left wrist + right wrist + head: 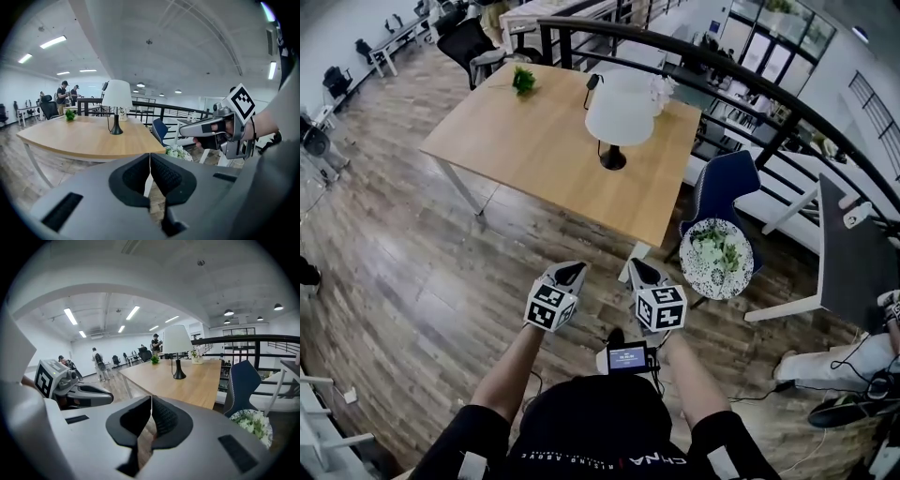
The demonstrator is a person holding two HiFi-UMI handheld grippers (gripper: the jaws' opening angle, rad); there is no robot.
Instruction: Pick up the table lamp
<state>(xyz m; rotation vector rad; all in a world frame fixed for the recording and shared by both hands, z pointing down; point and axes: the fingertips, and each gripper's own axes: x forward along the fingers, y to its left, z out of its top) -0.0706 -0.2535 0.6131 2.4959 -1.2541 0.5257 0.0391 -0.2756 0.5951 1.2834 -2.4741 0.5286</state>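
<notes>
While both tools sit low in the frame, well short of the wooden table (534,150), the step in hand is judged to be the approach. Left gripper (570,273): jaws closed, empty; right gripper (640,272) likewise. Table lamp (617,127) stands upper centre (near the tabletop's far edge). Next: close in, part the jaws. Its shade (621,105) hides most of the stem (177,365) from above.

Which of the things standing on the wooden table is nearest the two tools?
The table lamp, with its white shade and black foot. The small green plant and the flower vase stand farther off, at the table's far edge.
</notes>
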